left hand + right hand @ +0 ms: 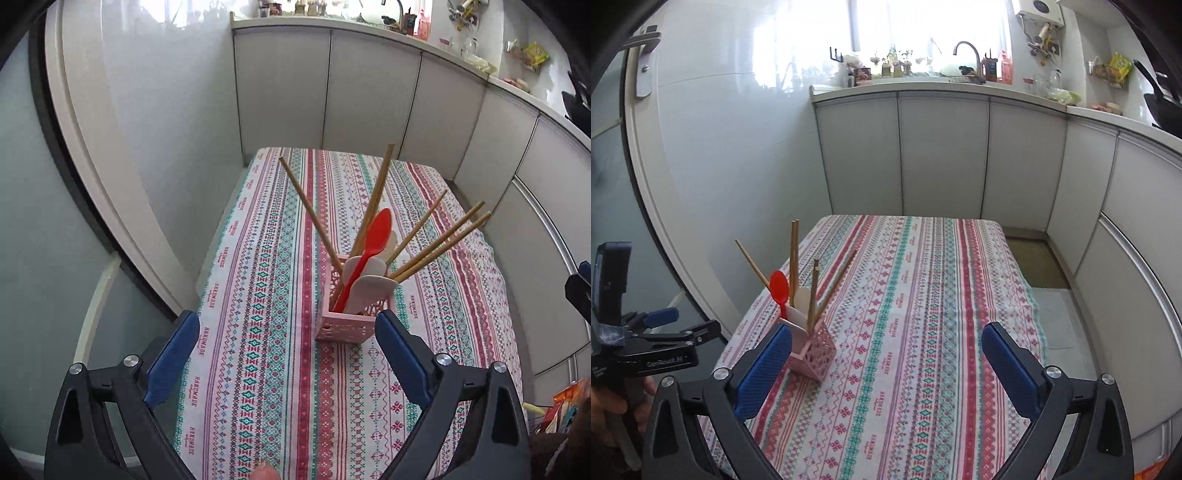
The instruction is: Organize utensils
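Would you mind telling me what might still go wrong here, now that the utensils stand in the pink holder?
1. The wooden chopsticks lean far out of the small pink lattice plastic holder, so it looks top-heavy and may tip.
2. The open left gripper sits close in front of the holder; a careless move could knock it over.
3. The red plastic spoon and pale spoons stand loosely and could slide out if the holder is bumped.

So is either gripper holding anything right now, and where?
Nothing is held. The left gripper and right gripper are both open and empty; the utensils stand in the pink holder.
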The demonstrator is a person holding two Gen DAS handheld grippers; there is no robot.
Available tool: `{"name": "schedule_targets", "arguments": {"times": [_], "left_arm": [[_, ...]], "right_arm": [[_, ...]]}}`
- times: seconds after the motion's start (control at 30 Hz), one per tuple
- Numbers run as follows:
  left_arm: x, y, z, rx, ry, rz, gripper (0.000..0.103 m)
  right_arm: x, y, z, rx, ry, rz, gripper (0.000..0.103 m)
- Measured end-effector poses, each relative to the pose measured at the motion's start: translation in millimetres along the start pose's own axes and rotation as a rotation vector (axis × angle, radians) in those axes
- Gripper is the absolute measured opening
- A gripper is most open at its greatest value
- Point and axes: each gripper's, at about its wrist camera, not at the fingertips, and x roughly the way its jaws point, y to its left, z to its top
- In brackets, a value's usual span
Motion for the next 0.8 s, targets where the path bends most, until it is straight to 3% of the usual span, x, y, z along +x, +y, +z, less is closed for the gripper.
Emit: {"name": "schedule_targets", "arguments": {"times": [0.37, 0.8], "left_arm": [[-62.1, -58.8, -17.7, 0.073, -0.090, 0.027, 0.099], [-83.9, -65.7, -19.6, 0.033, -0.150, 0.057, 0.100]], "right_arm": [[-38.9, -7.3, -15.9, 0.022, 0.033, -0.098, 0.103], [-48.7, -10.5, -15.8, 0.045, 0.022, -0.115, 0.103]]}}
